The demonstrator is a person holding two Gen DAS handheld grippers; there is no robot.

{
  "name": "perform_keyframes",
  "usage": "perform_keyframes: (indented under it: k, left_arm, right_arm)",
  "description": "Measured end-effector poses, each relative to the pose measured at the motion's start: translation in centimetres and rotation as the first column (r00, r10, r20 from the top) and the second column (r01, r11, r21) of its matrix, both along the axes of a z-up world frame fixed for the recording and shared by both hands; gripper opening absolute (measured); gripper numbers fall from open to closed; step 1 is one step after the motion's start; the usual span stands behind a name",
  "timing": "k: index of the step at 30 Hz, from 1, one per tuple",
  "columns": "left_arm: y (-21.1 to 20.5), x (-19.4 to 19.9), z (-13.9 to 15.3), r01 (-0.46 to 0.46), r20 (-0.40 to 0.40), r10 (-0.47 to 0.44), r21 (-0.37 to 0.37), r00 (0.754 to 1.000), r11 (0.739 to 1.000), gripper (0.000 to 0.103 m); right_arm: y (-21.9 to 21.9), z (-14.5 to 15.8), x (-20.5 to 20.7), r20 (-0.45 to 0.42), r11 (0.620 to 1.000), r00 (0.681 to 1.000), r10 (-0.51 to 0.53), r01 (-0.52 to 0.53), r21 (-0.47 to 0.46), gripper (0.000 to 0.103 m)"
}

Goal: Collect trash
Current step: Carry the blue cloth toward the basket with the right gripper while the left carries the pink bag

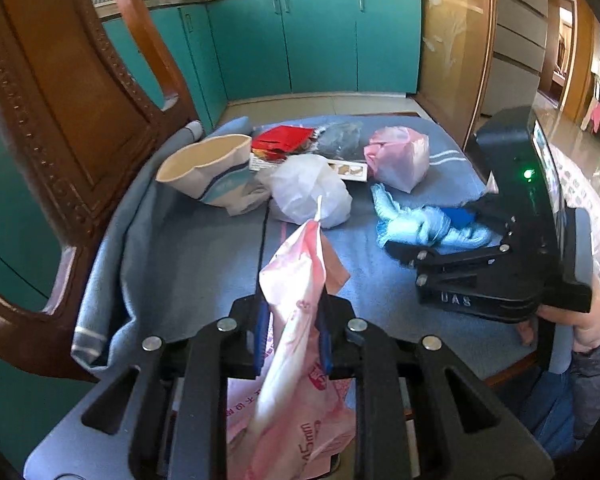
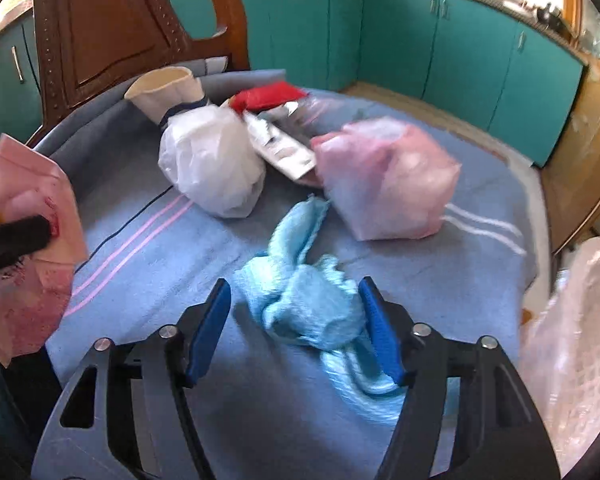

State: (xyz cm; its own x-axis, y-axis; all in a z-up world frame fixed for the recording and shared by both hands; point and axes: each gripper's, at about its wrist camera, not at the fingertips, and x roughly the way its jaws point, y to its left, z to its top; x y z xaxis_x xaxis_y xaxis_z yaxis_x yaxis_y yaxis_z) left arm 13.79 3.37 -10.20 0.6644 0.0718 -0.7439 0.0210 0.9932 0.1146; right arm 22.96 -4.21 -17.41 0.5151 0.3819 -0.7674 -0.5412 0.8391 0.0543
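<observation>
Two grippers: both in view over a table draped with a blue towel (image 2: 204, 240).
Left gripper (image 1: 292, 332): pressed onto a pink printed plastic bag (image 1: 296, 280), held up off the cloth at the near edge; bag hung between the blue pads and below them.
Right gripper (image 2: 296, 332): jaws parted, pads either side of a crumpled light-blue tissue wad (image 2: 304, 304); right pad looked to touch it, left pad stood clear, so not clamped.
Tissue wad: lay on the towel, near right, tail trailing back under the gripper.
Pink bag bundle (image 2: 388, 180): far right of the wad, on the towel.
White bag bundle (image 2: 212, 164): far centre, just beside a flat white packet (image 2: 284, 148).
Paper cup (image 2: 168, 92): tipped on its side, far left, touching the white bundle.
Red wrapper (image 2: 268, 94): farthest back, behind the packet.
Wooden chair (image 1: 72, 92): left of the table.
Teal cabinets (image 1: 320, 40): far background.
Hand (image 1: 588, 320): gripped the right tool's handle, near right.
</observation>
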Motion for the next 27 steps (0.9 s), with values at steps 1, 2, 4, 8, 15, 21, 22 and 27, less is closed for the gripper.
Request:
perform_keyframes:
  k: [1, 2, 4, 8, 15, 21, 22, 27]
  left_arm:
    - [0.1, -0.1, 0.2, -0.006, 0.008, 0.006, -0.002, 1.000, 1.000, 0.021]
    - [0.3, -0.2, 0.3, -0.011, 0.016, 0.011, -0.005, 1.000, 1.000, 0.021]
    - [0.5, -0.4, 0.6, -0.023, 0.030, 0.023, -0.012, 0.999, 1.000, 0.021]
    - [0.5, -0.7, 1.3, -0.033, 0.057, 0.034, -0.021, 0.998, 0.999, 0.021]
    - [-0.8, -0.7, 2.4, -0.011, 0.087, 0.013, -0.033, 0.996, 0.999, 0.021]
    - [-3.9, 0.1, 3.6, 0.063, 0.115, -0.055, -0.069, 0.992, 0.996, 0.021]
    - [-4.8, 0.4, 3.8, 0.086, 0.119, -0.076, -0.075, 0.990, 0.993, 0.021]
    - [-9.2, 2.2, 4.8, 0.205, 0.146, -0.186, -0.129, 0.972, 0.970, 0.021]
  right_arm:
    - [0.0, 0.1, 0.0, -0.002, 1.000, 1.000, -0.001, 0.001, 0.007, 0.039]
    - [-0.1, 0.2, -0.2, -0.002, 1.000, 1.000, 0.004, -0.004, 0.021, 0.036]
    - [-0.2, 0.7, -0.6, 0.005, 0.999, 1.000, 0.012, -0.012, 0.046, 0.035]
    - [-1.7, 2.7, -2.2, 0.043, 0.995, 0.999, 0.006, -0.010, 0.097, 0.035]
    - [-7.7, 7.2, -3.8, 0.137, 0.969, 0.987, -0.086, 0.051, 0.241, 0.035]
    - [-14.6, 9.7, -4.1, 0.210, 0.940, 0.945, -0.249, 0.185, 0.286, 0.035]
    - [-15.9, 9.8, -4.2, 0.216, 0.934, 0.935, -0.283, 0.217, 0.283, 0.035]
    - [-21.7, 9.6, -4.6, 0.219, 0.899, 0.883, -0.416, 0.364, 0.242, 0.035]
